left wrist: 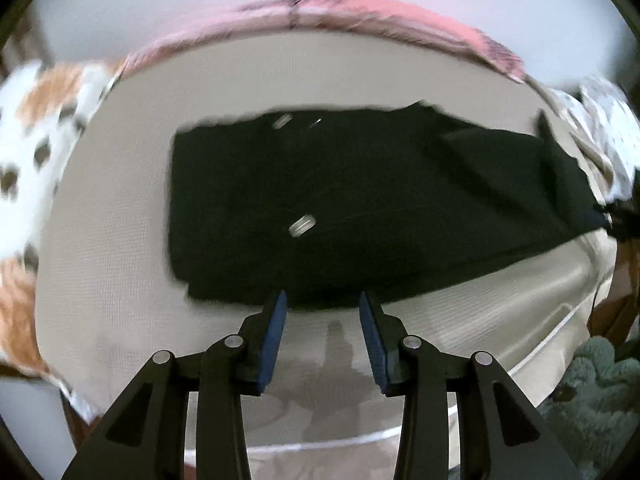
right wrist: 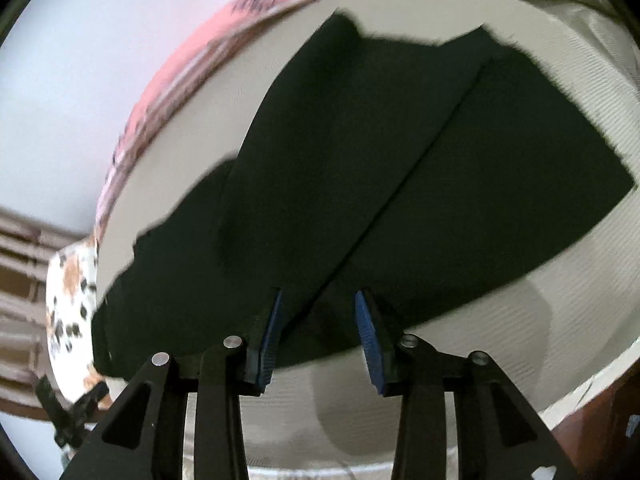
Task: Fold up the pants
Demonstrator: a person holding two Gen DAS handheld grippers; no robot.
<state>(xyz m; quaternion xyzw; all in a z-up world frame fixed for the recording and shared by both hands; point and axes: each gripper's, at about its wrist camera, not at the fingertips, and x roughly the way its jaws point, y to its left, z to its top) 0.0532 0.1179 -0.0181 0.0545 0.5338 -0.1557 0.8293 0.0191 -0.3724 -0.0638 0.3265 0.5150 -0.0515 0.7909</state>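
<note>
Black pants lie flat on a beige bed cover. The waist end is at the left, with a metal clasp on top, and the legs stretch away to the right. My left gripper hovers over the near edge of the pants, open, with nothing between its blue pads. In the right wrist view the two legs lie side by side, with a straight seam line running diagonally between them. My right gripper stands open just above their near edge, its pads not pressing on the cloth.
A pink patterned blanket runs along the far side of the bed. A white cloth with orange and brown spots lies at the left. A green fuzzy rug and dark wood show past the bed's near right corner.
</note>
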